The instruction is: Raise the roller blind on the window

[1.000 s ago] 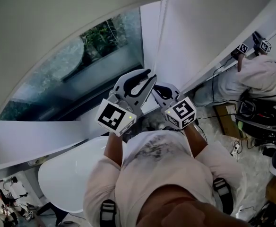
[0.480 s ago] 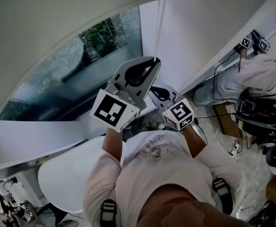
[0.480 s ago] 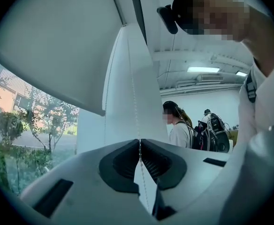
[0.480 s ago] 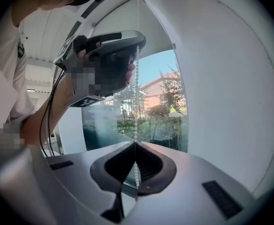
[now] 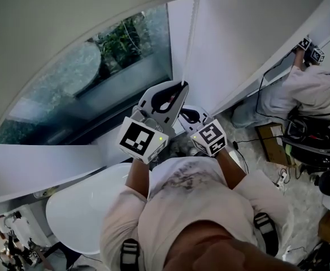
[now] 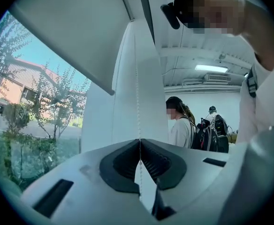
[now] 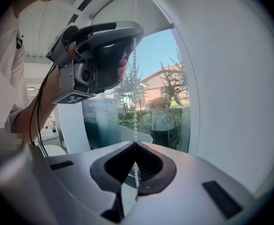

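Observation:
The grey roller blind [image 5: 69, 16] covers the upper part of the window [image 5: 97, 78], and its lower edge runs slanted across the glass. A white bead chain [image 5: 190, 33] hangs from the blind's right end down to both grippers. My left gripper [image 5: 182, 85] is the upper one, shut on the chain. My right gripper [image 5: 182, 113] sits just below it, also shut on the chain. In the left gripper view the chain [image 6: 137, 88] runs straight into the closed left gripper [image 6: 139, 140]. In the right gripper view the chain [image 7: 135, 102] passes from the left gripper [image 7: 130, 36] above into the closed right gripper [image 7: 135, 142].
A white window sill [image 5: 40, 162] lies below the glass, with a white rounded table [image 5: 86, 208] under my arms. At the right a person [image 5: 306, 89] crouches by the wall, with cables and boxes [image 5: 278, 140] on the floor. Other people [image 6: 179, 121] stand behind.
My left gripper went up the chain with open jaws, closed on it, and has come down a little. The right gripper stayed shut on the chain and shifted slightly.

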